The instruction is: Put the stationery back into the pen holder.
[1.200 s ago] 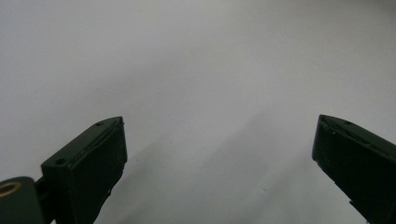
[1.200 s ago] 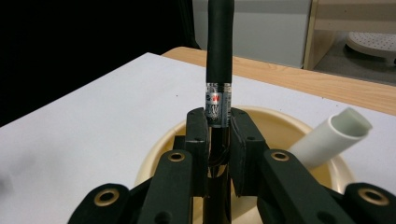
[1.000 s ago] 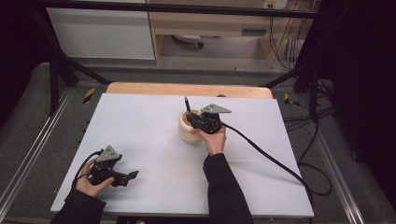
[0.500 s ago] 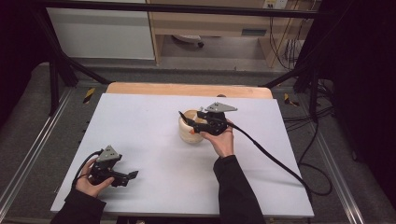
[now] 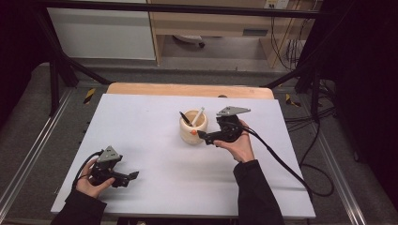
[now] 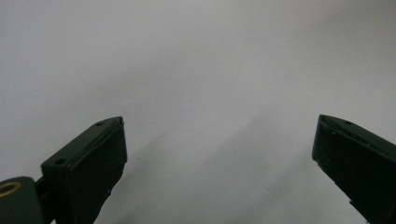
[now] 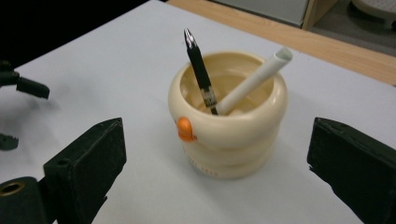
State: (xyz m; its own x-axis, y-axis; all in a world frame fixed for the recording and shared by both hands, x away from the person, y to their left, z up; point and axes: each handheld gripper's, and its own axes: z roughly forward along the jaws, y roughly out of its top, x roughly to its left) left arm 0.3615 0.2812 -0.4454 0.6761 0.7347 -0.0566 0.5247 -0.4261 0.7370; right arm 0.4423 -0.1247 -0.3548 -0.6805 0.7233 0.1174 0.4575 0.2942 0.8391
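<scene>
Near the middle of the white table (image 5: pixel 155 117), toward its far edge: cream ribbed cup (image 5: pixel 193 127), upright, orange knob on its side, black pen (image 5: pixel 185 118) and white pen (image 5: pixel 198 116) standing inside, leaning apart against opposite sides of the rim. Just beside the cup, on its right: right gripper (image 5: pixel 202 135), held in the right hand (image 5: pixel 237 143), jaws aimed at the cup, spread wide and empty, not touching it; grey three-cornered plate on top, cable trailing off toward the table's right edge. From the right gripper view: cup (image 7: pixel 229 116) centred between the two black jaws but farther off, black pen (image 7: pixel 201 77) tilted left with its metal tip up, white pen (image 7: pixel 254 81) tilted right, orange knob facing the camera.

At the near left corner of the table, well apart from the cup: left gripper (image 5: pixel 133 176), held low in the left hand (image 5: pixel 91 180), pointing right. From the left gripper view: jaws wide apart, nothing between them, bare white table surface (image 6: pixel 196 70) beyond, faint shadows on it.
</scene>
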